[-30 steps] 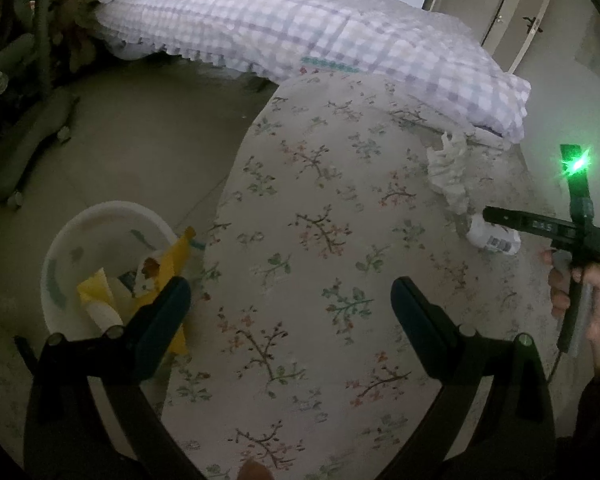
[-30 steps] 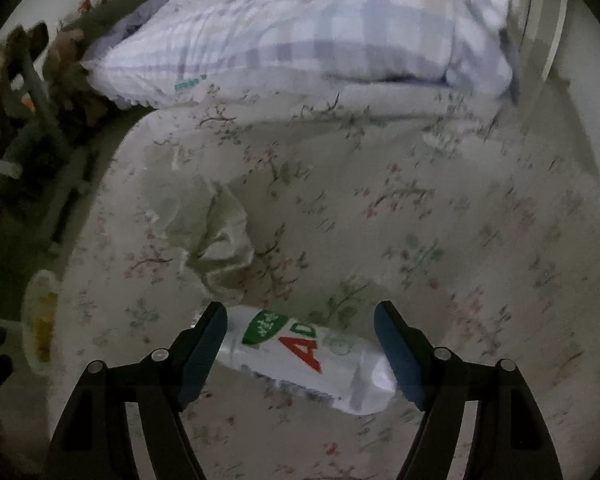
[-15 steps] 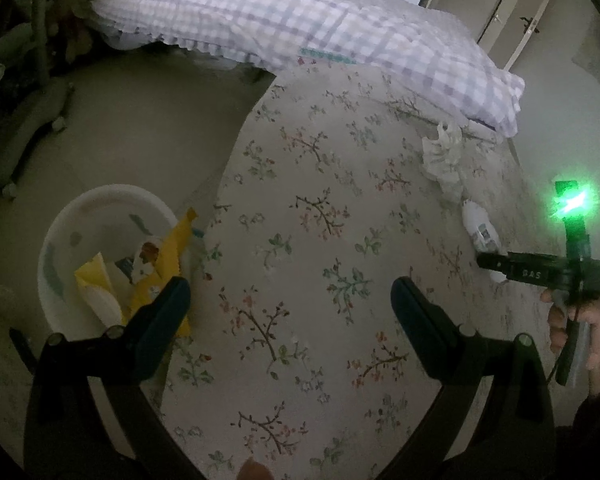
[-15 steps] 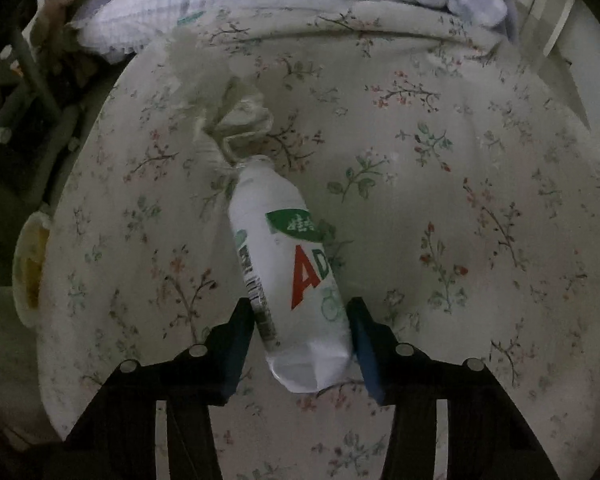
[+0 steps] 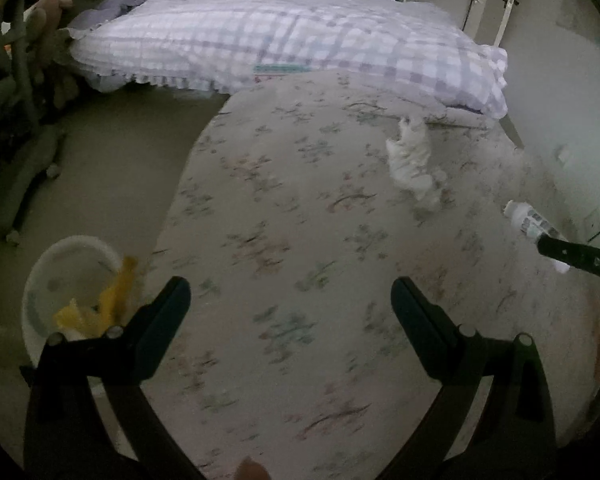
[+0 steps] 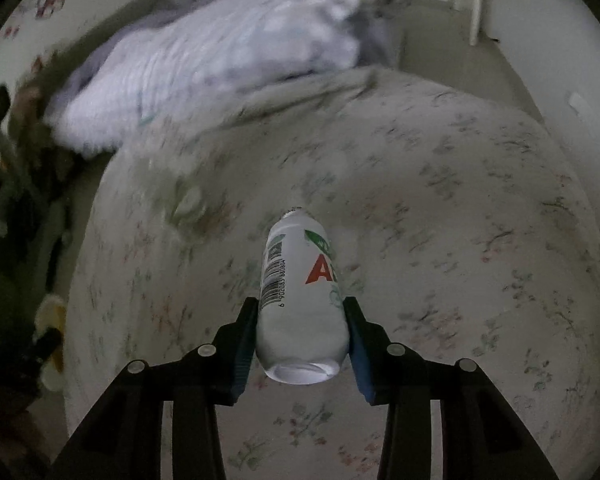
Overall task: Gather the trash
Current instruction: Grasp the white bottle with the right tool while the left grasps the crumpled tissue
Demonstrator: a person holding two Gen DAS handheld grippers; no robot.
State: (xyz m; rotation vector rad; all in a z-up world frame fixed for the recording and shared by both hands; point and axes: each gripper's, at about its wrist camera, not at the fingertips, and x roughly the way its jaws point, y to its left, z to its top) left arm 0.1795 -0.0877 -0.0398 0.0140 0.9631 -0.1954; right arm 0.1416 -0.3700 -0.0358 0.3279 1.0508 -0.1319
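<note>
Barcode digits and a red "A" mark the white plastic bottle point(image 6: 302, 300) clamped between the just-closing right gripper point(image 6: 302, 340) above the floral bedspread point(image 6: 460, 240), while the left gripper point(image 5: 290, 304) gapes empty.

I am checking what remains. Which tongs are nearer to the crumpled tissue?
Probably right: the right tongs, shut on the bottle, sit beside the crumpled tissue; the left tongs are open, farther back.

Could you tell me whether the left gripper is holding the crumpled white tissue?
No, the left gripper is open and empty, and the crumpled tissue lies farther up the bed.
</note>
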